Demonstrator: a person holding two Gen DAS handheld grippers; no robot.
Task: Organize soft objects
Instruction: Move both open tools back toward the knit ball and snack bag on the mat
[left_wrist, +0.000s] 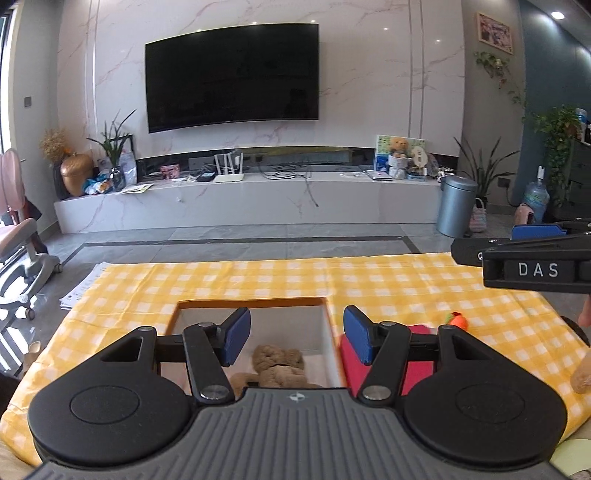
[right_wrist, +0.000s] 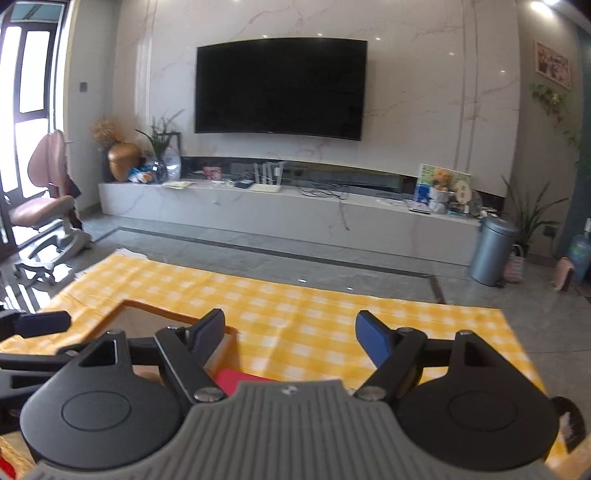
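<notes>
Yellow-and-white checked cloth (left_wrist: 258, 280) covers the desk on which we work. Items as they lie:

1. Open cardboard box (left_wrist: 332, 334), white inside, set on the cloth directly ahead of our left gripper (left_wrist: 295, 338). One brown plush toy (left_wrist: 279, 365) lies inside it, near the front wall.
2. Red soft item (left_wrist: 419, 369), flat, just beside the box's right wall, on the cloth. Also seen in the right wrist view (right_wrist: 236, 380).
3. Small orange-and-green toy (left_wrist: 458, 319), further right, apart from the box.
4. Tan plush piece (left_wrist: 581, 376) at the right edge, only partly in view; a fingertip shows above it.

Left gripper: jaws apart, nothing between them, held above the box. Right gripper (right_wrist: 291, 338): jaws apart, empty, over bare cloth to the right of the box.

We judge the sorting part done: one toy boxed, three pieces outside. For the next pick we suggest the red item, nearest the right gripper. Come down with the jaws wide, pinch a raised fold and not the checked cloth beneath, lift clear of the box wall, then release low inside.
</notes>
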